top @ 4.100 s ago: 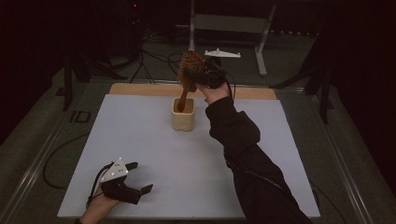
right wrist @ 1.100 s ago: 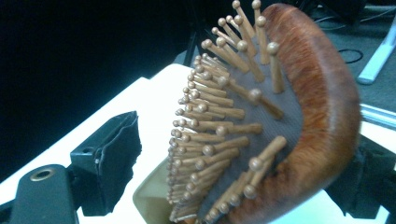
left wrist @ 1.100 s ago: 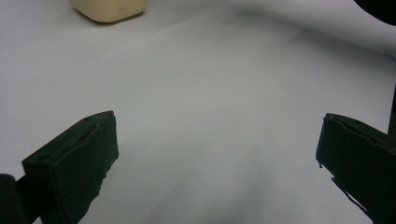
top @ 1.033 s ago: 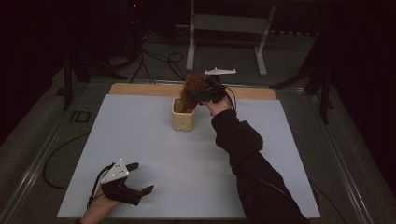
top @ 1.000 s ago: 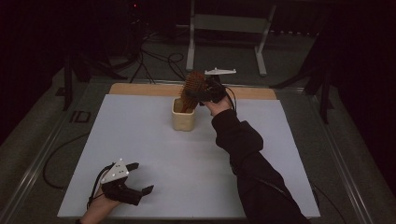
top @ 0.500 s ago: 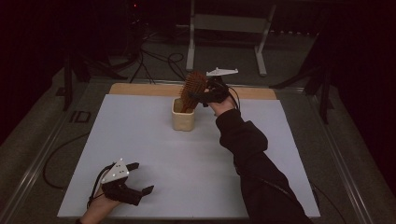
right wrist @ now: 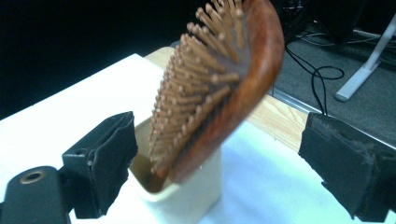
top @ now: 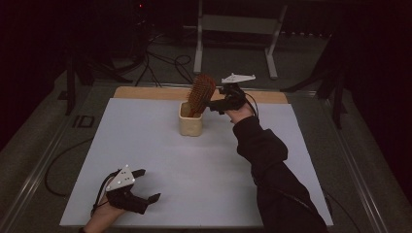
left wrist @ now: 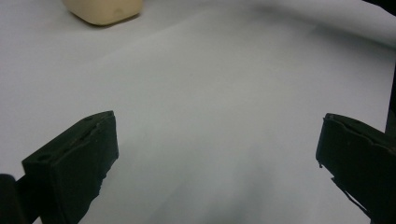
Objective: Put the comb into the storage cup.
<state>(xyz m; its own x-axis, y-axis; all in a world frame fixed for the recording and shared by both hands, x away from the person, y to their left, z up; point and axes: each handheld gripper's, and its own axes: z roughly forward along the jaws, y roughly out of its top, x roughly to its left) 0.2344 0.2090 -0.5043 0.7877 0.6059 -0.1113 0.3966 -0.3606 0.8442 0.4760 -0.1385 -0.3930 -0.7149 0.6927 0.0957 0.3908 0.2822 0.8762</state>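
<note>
We have the hairbrush [top: 201, 93] standing handle-down in the cup [top: 190, 125], just ahead of our right gripper [top: 217, 104], whose jaws have just been opening and hold nothing. Placing looks done; only withdrawing remains. Our left gripper [top: 145, 187] rests open, far from both.

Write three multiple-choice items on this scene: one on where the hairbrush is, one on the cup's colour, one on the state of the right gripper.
1. Where is the wooden hairbrush?
A. Flat on the white table top
B. Standing handle-down in the cup
C. Clamped in the left gripper

2. What colour is the cup?
A. Cream
B. Blue
C. Black

3. How does the right gripper stand?
A. Shut on the brush
B. Shut on the cup's rim
C. Open, clear of the brush

Answers: 1 B, the brush head leans out above the rim. 2 A, its walls are pale cream in every view. 3 C, in the right gripper view both pads stand wide apart, touching nothing.
</note>
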